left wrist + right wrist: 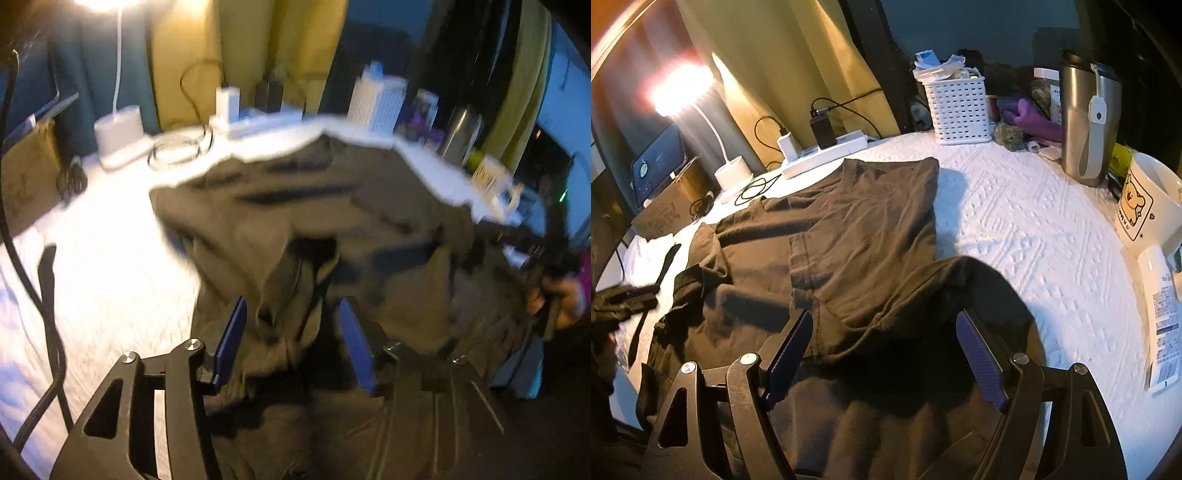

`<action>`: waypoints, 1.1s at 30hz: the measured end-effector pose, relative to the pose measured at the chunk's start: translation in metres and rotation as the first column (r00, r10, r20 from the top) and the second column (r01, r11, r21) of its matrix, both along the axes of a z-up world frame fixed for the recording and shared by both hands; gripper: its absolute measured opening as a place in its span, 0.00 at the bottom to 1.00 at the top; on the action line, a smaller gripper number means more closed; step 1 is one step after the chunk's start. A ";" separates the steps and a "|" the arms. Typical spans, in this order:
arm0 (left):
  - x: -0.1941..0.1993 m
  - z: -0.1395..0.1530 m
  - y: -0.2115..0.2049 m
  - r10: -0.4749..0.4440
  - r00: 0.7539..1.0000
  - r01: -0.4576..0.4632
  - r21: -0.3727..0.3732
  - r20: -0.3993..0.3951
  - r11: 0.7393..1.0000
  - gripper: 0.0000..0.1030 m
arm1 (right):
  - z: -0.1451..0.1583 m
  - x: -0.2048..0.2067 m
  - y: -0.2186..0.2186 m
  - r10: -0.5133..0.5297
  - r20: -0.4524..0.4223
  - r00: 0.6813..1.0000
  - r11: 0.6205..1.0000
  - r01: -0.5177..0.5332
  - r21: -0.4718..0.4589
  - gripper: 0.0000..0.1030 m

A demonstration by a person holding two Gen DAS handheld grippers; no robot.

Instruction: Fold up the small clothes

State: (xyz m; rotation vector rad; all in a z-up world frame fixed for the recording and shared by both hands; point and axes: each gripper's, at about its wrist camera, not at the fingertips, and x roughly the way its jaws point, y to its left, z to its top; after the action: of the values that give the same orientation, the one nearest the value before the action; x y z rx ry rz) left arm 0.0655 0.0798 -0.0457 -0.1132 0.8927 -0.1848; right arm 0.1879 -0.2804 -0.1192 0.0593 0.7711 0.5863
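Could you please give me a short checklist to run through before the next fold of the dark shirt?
1. Left gripper open, fabric bunched between its fingers: ok.
2. Right gripper open over the near hem: ok.
3. Dark shirt lying flat: not ok, left side rumpled.
4. Steel tumbler and mug apart from the cloth: ok.
5. Charger cable off the shirt: cannot tell.
6. Left wrist view sharp: not ok, blurred.
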 end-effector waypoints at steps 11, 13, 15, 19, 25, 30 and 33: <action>0.050 -0.044 -0.023 -0.109 0.985 0.101 -0.068 -0.131 0.993 0.58 | 0.001 0.009 -0.006 -0.016 0.001 1.000 1.000 0.016 0.010 0.79; 0.045 -0.046 -0.037 -0.151 0.979 0.139 -0.092 -0.140 0.986 0.58 | -0.002 0.010 -0.010 -0.030 -0.005 1.000 1.000 0.030 0.006 0.79; 0.039 -0.050 -0.054 -0.203 0.965 0.188 -0.101 -0.166 0.977 0.58 | -0.005 0.011 -0.012 -0.039 -0.011 0.999 0.999 0.039 0.004 0.79; 0.035 -0.052 -0.067 -0.208 0.959 0.196 -0.081 -0.195 0.977 0.58 | -0.007 0.009 -0.011 -0.031 -0.014 0.999 1.000 0.031 0.001 0.79; 0.030 -0.020 -0.036 -0.140 0.985 0.126 -0.137 -0.097 0.983 0.58 | 0.007 0.001 -0.002 0.019 0.062 0.998 1.000 -0.019 -0.003 0.79; 0.045 -0.027 -0.001 0.031 0.992 -0.036 -0.036 -0.126 0.999 0.58 | 0.010 0.010 0.030 0.054 0.108 0.993 0.991 -0.040 -0.127 0.59; 0.048 -0.040 0.010 0.087 0.986 -0.088 0.004 -0.143 0.996 0.58 | 0.002 0.016 0.049 0.054 0.132 0.990 0.969 -0.020 -0.245 0.59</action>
State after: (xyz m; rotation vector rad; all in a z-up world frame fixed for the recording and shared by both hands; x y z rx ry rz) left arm 0.1135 0.0895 -0.0859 -0.1694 1.0282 -0.0968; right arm 0.2036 -0.2310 -0.1172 -0.2206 0.7056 0.5214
